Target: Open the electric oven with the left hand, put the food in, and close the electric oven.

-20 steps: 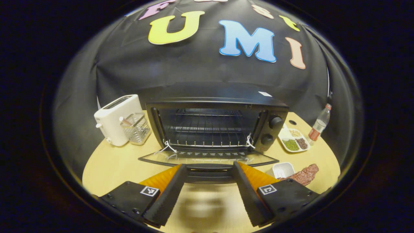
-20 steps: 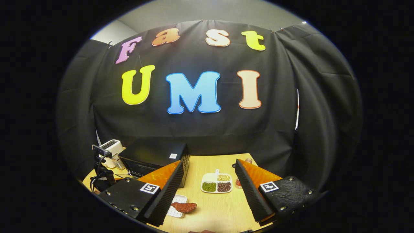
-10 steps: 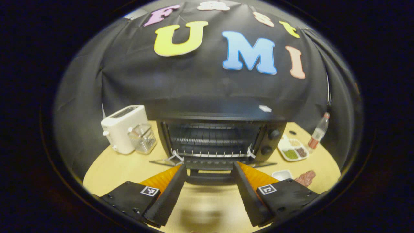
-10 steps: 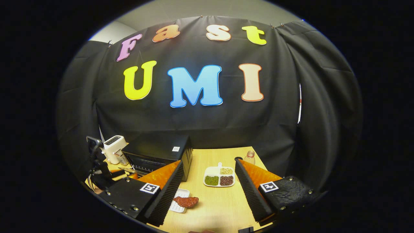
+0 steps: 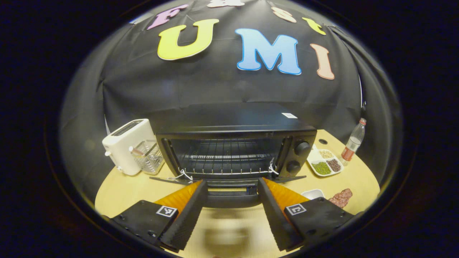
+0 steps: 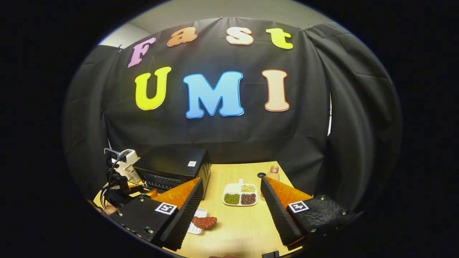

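Note:
The black electric oven (image 5: 229, 143) stands mid-table with its door (image 5: 287, 178) folded down flat and seen edge-on; the wire rack inside is bare. The door handle (image 5: 231, 199) lies between the fingers of my left gripper (image 5: 231, 183), which is open around it. A reddish-brown piece of meat (image 5: 340, 197) rests beside a small white tray (image 5: 312, 194) right of the oven. In the right gripper view my right gripper (image 6: 231, 181) hovers open and holds nothing, above the table, with the meat (image 6: 204, 222) by its left finger and the oven (image 6: 172, 170) farther left.
A white toaster (image 5: 125, 145) and a wire basket (image 5: 148, 156) stand left of the oven. A divided plate of beans (image 5: 324, 163) and a bottle (image 5: 353, 141) sit to its right. The wooden table (image 6: 236, 229) ends at the black cloth wall.
The left gripper view swung up and came back lower, so the door now looks edge-on; the handle stayed between its fingers. The right gripper only swayed slightly.

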Demonstrator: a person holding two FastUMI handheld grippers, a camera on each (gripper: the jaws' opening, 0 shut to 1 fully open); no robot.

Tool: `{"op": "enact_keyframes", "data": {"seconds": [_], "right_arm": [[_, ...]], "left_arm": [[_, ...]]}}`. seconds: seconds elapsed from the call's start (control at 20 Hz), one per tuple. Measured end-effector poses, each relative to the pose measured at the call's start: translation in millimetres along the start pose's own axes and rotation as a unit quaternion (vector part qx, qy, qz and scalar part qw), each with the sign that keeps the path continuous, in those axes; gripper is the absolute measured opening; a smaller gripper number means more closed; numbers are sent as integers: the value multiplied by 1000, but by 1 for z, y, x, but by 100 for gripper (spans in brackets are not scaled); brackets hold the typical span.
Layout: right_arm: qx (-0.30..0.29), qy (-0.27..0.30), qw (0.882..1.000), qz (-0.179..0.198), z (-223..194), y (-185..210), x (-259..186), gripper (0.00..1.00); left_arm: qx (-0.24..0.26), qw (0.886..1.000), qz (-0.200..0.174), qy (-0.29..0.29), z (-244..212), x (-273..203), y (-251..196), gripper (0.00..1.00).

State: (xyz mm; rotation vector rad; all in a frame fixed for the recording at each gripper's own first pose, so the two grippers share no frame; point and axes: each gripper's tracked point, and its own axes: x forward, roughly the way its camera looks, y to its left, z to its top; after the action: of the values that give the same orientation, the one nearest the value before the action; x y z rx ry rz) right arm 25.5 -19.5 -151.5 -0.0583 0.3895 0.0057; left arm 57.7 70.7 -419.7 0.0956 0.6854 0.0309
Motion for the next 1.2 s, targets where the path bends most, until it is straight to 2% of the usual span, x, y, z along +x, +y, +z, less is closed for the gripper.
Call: {"op": "enact_keyframes", "data": {"seconds": [0.2, 0.25, 0.35, 0.45, 0.5, 0.55, 0.6, 0.65, 0.7, 0.8, 1.05, 1.2], "right_arm": [[4, 20, 1000, 8, -16, 1, 8, 98], [7, 27, 1000, 13, -21, 2, 11, 97], [19, 45, 998, 33, -35, 7, 16, 97], [33, 68, 996, 51, -50, 10, 22, 97], [43, 85, 994, 60, -62, 10, 27, 97], [58, 104, 991, 69, -75, 9, 33, 97], [78, 130, 986, 76, -93, 8, 40, 97], [103, 164, 977, 87, -116, 8, 47, 97], [134, 198, 966, 98, -140, 11, 52, 98], [195, 247, 943, 111, -181, 11, 64, 98], [294, 292, 895, 166, -228, 41, 89, 96], [309, 321, 877, 179, -258, 55, 102, 95]], "left_arm": [[-8, 1000, -6, 22, -35, -9, 1, 98], [-16, 999, -6, 33, -47, -9, 2, 94], [-33, 998, 0, 60, -72, -7, 8, 98], [-41, 997, 9, 71, -83, -9, 18, 99], [-45, 996, 14, 71, -83, -7, 22, 95], [-50, 997, 17, 64, -78, -8, 24, 99], [-54, 997, 20, 56, -73, -13, 27, 96], [-56, 997, 22, 43, -63, -20, 30, 92], [-59, 998, 24, 25, -45, -28, 31, 96], [-63, 998, 20, -22, 0, -47, 28, 95], [-53, 992, 10, -115, 99, -113, 12, 95], [-50, 987, 13, -153, 141, -150, 5, 95]]}}
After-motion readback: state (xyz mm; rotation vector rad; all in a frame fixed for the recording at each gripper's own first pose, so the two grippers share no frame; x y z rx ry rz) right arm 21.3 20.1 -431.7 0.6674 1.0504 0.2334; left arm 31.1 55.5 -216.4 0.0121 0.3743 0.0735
